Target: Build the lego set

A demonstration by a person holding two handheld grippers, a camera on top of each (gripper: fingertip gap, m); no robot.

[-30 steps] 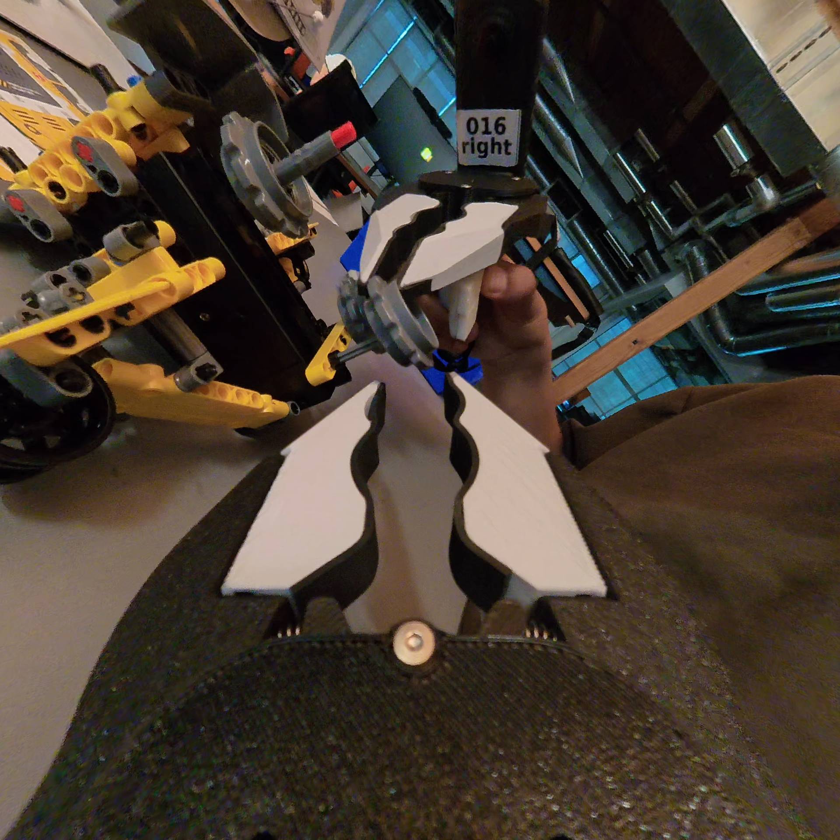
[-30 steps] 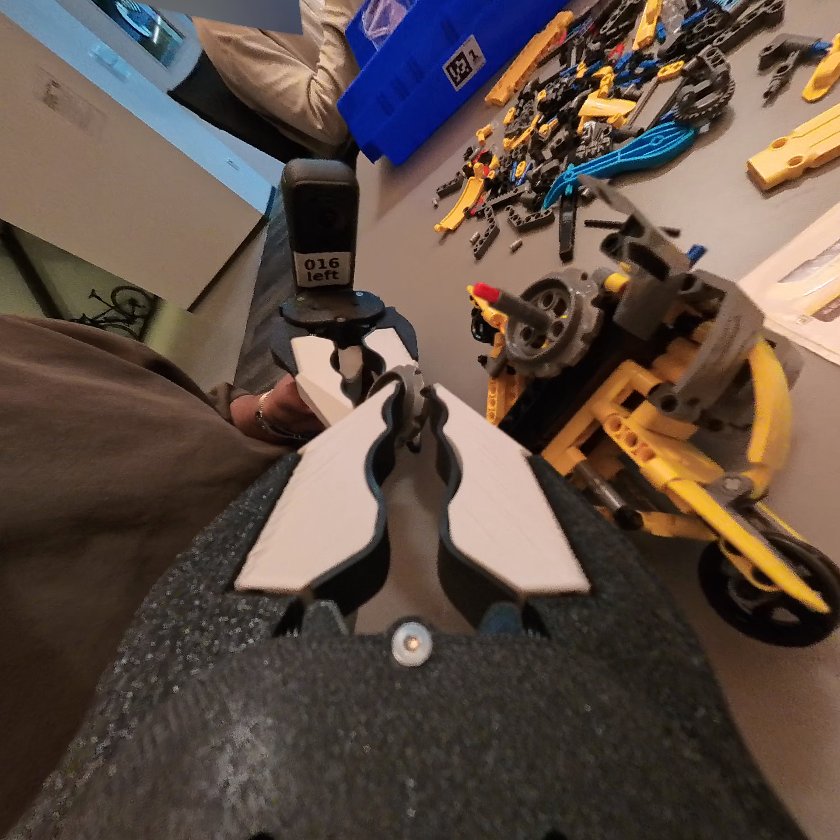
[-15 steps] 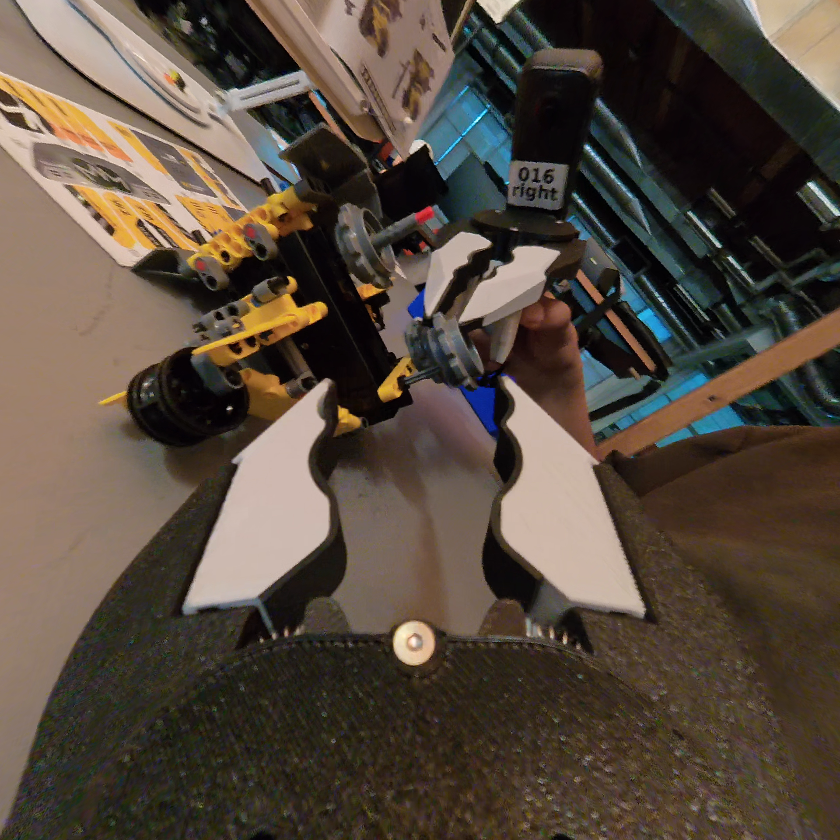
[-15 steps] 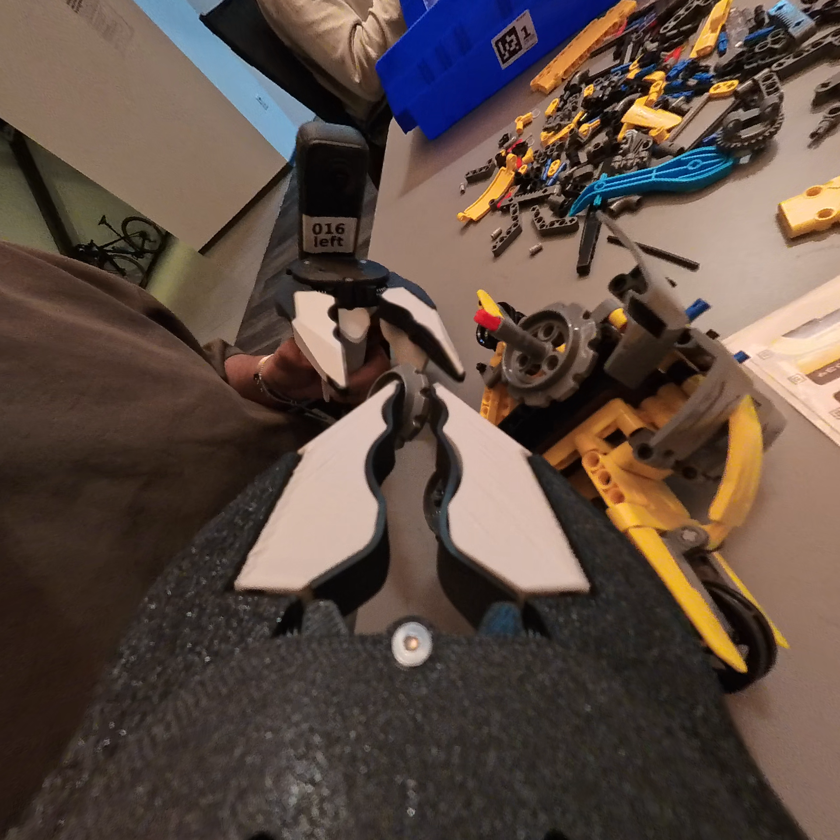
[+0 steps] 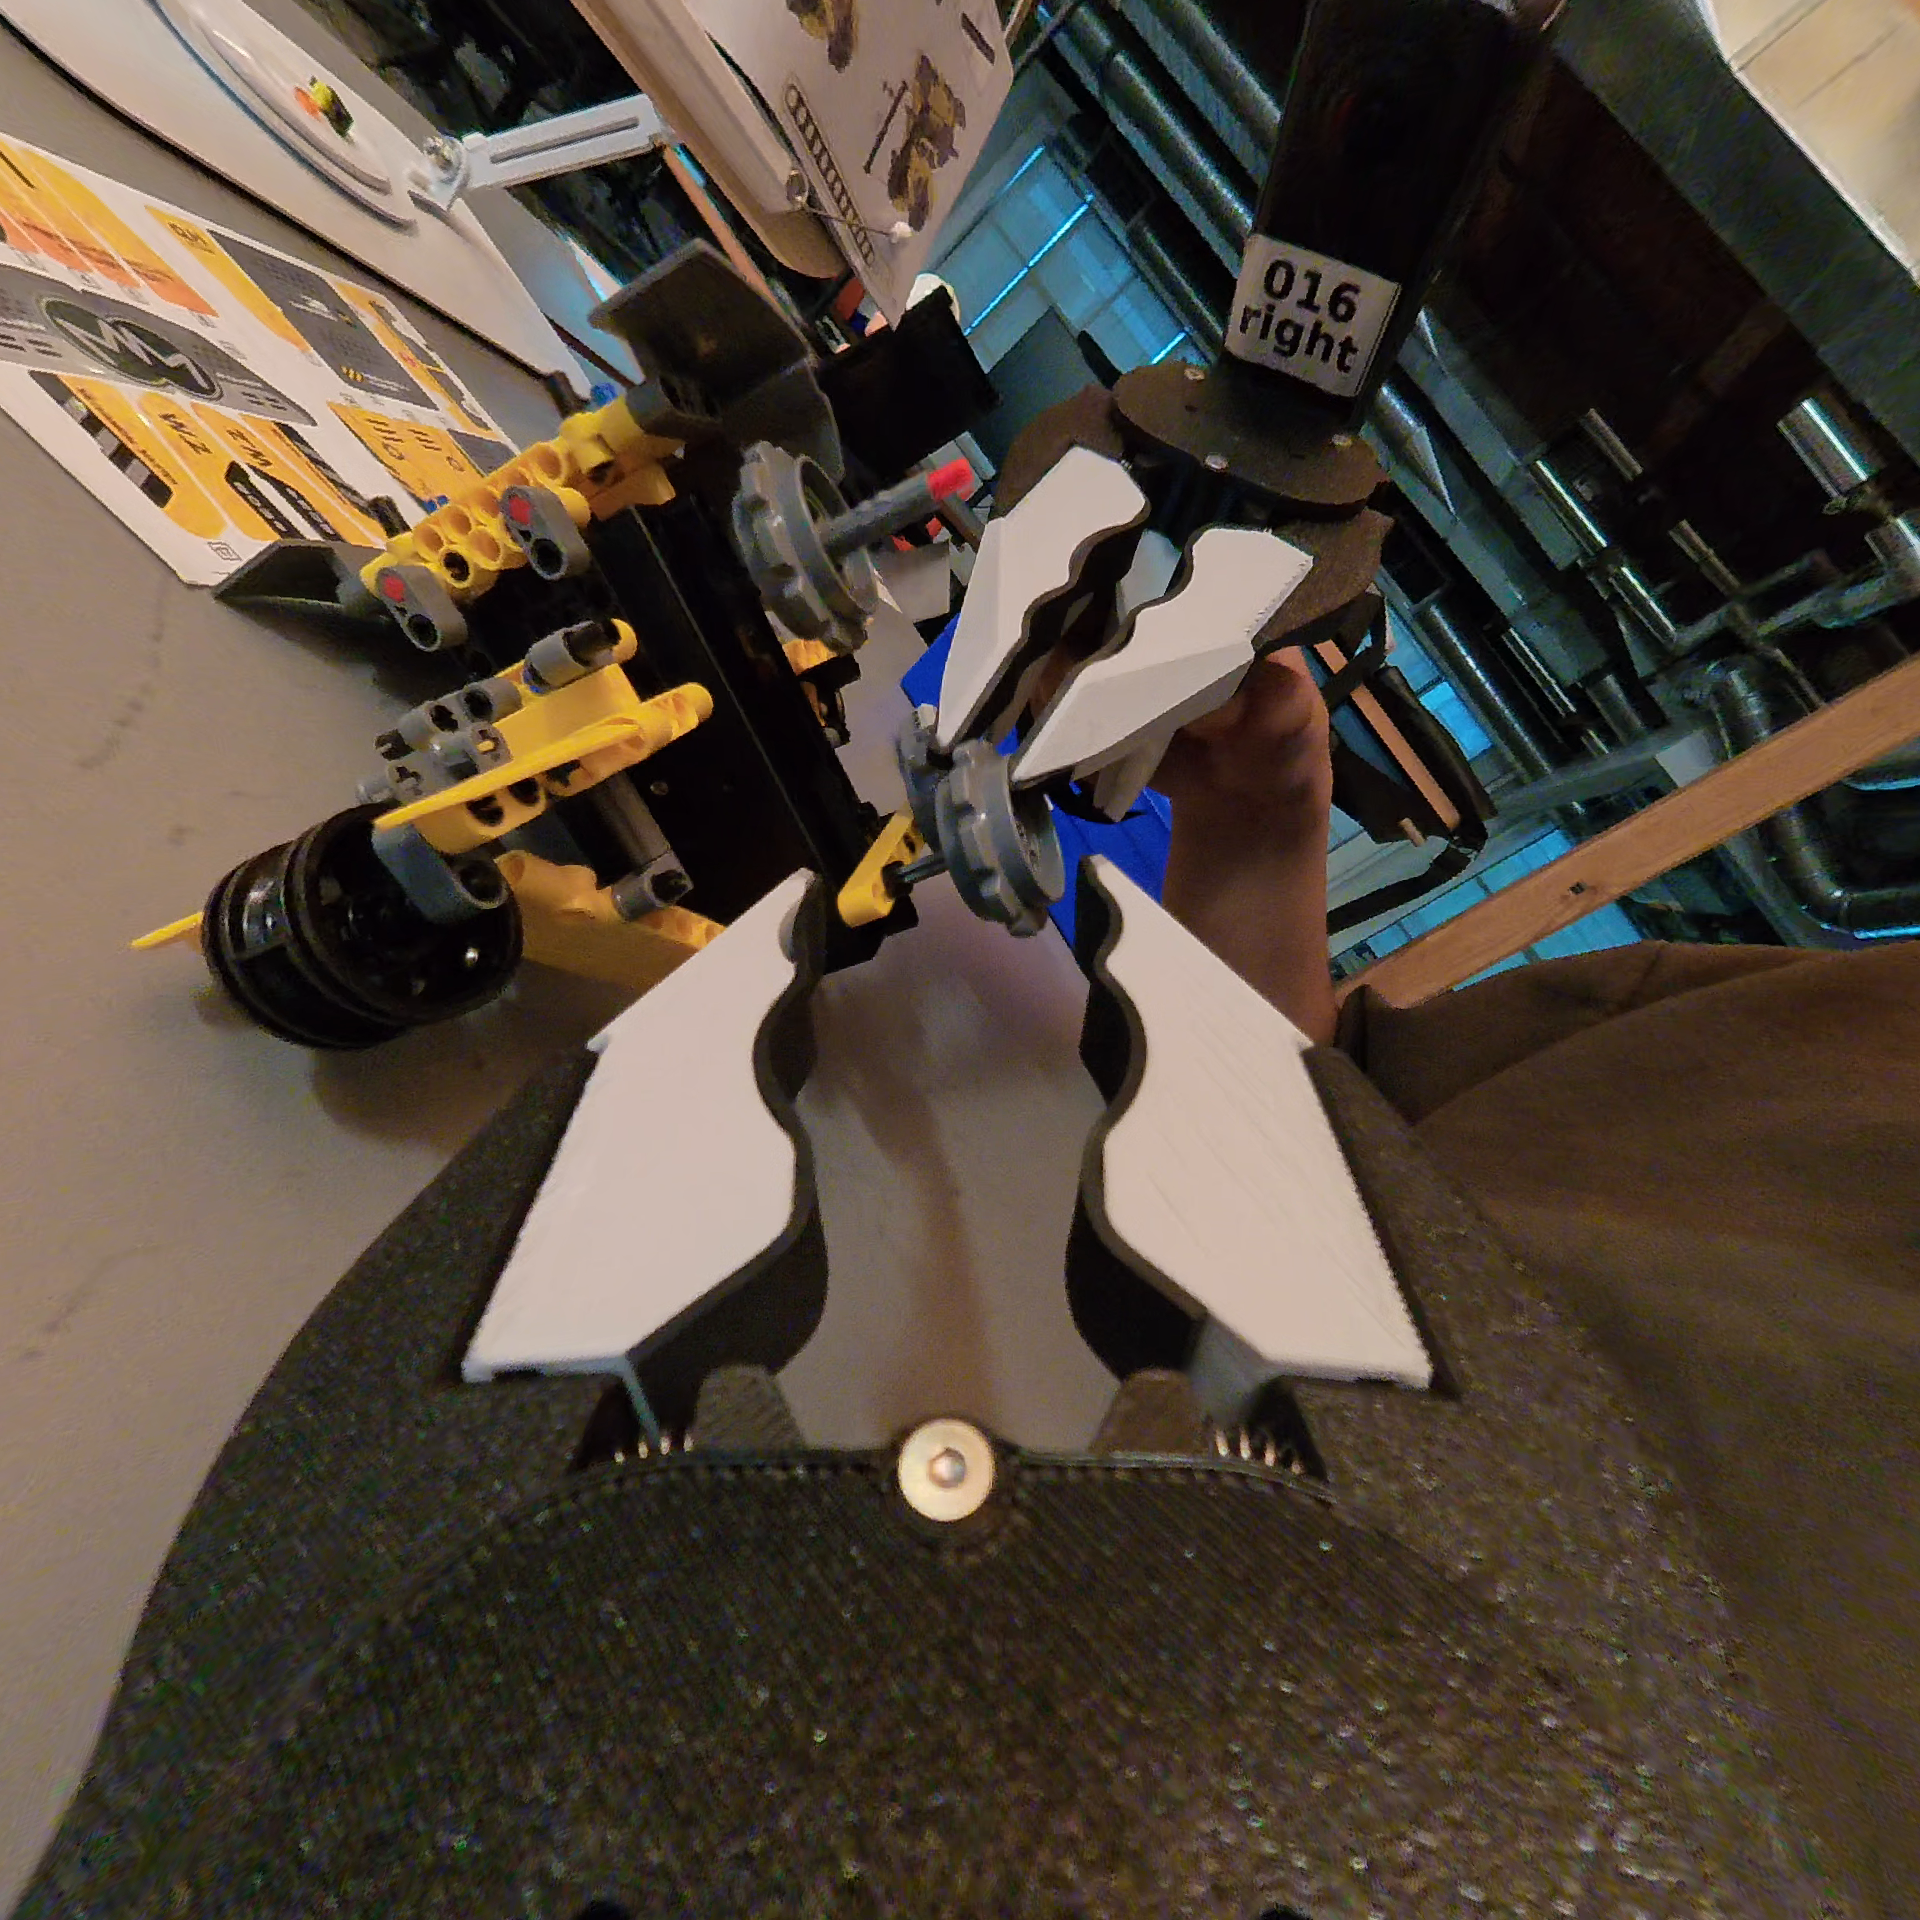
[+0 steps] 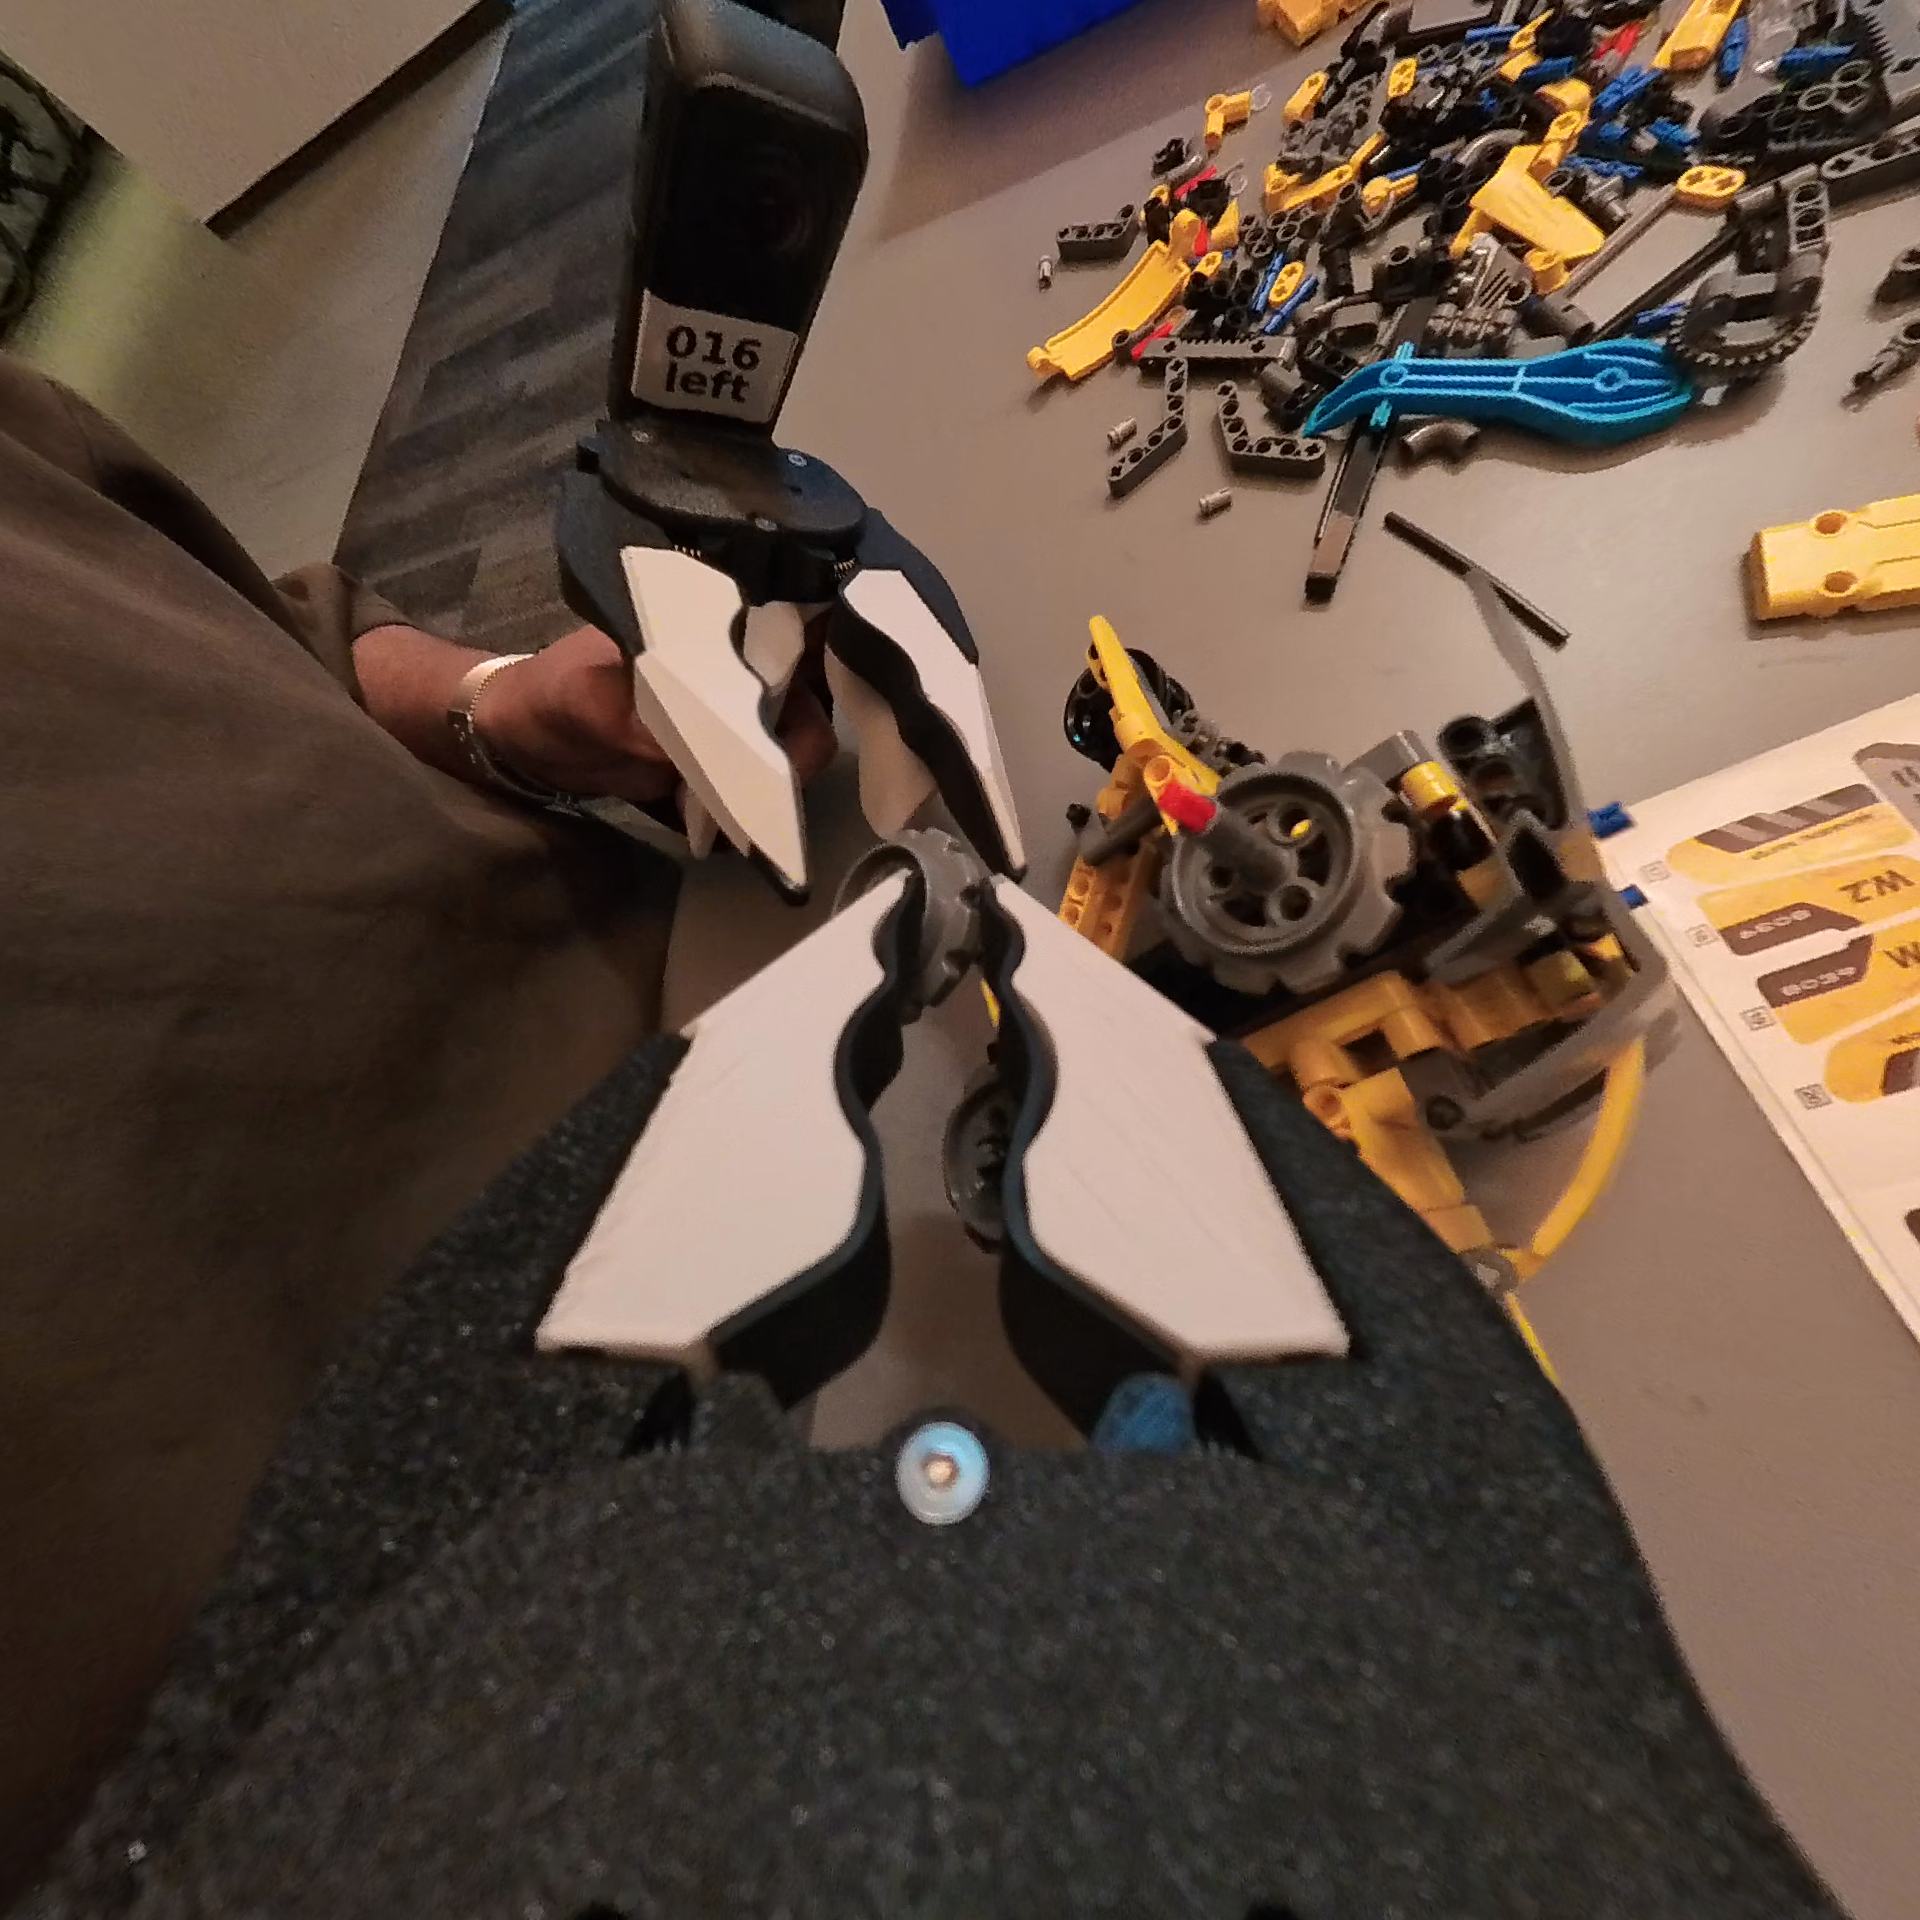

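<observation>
We hold two grippers above a grey worktop. Our right gripper is squeezed tight on a small grey toothed plastic wheel that sits on a thin dark rod. The wheel is right at the tips of this gripper, lifted up off the worktop. In the left wrist view we see that same gripper from the front, with its two white fingers pinching the wheel.

Our left gripper is spread wide and holds nothing. The wheel hangs just ahead of its tips, close to them but not touching.

Just past the wheel, to the left of our left gripper, sits a half-built yellow and black plastic brick truck. A bigger grey toothed wheel with a red-tipped rod already sits on its side. A black rubber tyre is on its far end.

Far ahead of our right gripper lies a big pile of loose yellow, black and blue plastic pieces. A printed sheet of yellow and grey stickers lies to the right of it.

So the truck looks partly built, and many pieces are not on it yet. The small wheel is not on the truck.
</observation>
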